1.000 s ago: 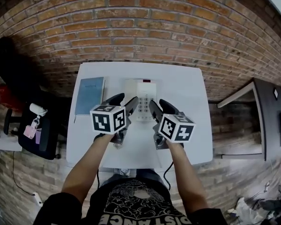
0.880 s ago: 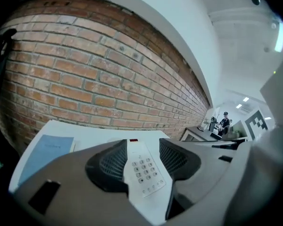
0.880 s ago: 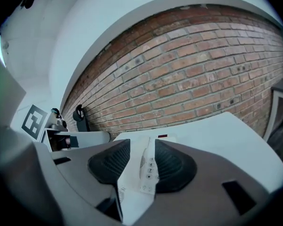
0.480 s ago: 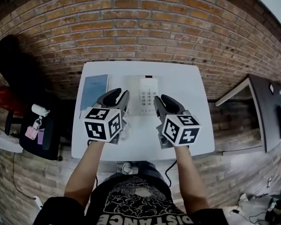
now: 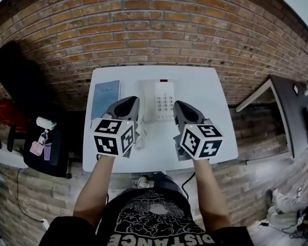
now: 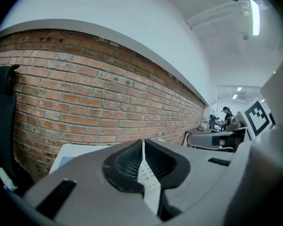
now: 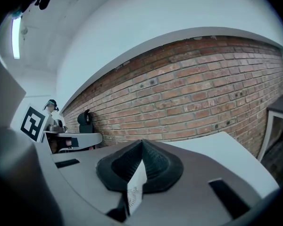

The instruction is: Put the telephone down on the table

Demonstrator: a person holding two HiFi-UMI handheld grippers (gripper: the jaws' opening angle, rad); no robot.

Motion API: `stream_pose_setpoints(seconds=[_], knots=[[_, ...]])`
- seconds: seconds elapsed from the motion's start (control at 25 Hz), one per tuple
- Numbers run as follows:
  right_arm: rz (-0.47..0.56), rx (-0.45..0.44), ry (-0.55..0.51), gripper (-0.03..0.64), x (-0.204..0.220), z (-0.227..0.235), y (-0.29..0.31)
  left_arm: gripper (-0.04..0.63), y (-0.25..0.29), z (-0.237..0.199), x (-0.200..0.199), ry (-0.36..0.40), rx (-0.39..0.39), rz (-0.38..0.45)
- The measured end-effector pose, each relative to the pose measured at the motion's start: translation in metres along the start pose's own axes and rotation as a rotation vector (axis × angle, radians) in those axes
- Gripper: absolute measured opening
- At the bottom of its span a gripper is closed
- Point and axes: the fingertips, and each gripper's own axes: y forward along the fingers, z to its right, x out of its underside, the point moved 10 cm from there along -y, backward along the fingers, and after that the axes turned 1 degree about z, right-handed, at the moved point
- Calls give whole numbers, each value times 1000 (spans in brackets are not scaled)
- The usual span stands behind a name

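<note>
Rough red brick wall (image 5: 159,29) backs one smooth white table (image 5: 208,94). On it lie one white telephone (image 5: 159,99), a flat rectangular slab with a keypad, and one thin blue book (image 5: 106,97) to its left. The telephone rests at the table's far middle, long axis running from the person toward the wall. Two grippers sit just beside its near end. The left gripper (image 5: 129,104) and right gripper (image 5: 180,107) both have ribbed black jaws pressed together, holding nothing.

Head view: key markings on the telephone (image 5: 158,99) are too small to read. Left gripper view: the body of the left hand-held gripper (image 6: 143,144) hides the telephone except a keypad sliver; the table (image 6: 85,147) is mostly covered.
</note>
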Motion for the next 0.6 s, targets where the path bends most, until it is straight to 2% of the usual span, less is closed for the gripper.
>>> stream_pose_setpoints(seconds=[0.6], knots=[[27, 37, 38, 3, 0, 8, -7, 15, -1, -6, 6, -8, -13, -13]])
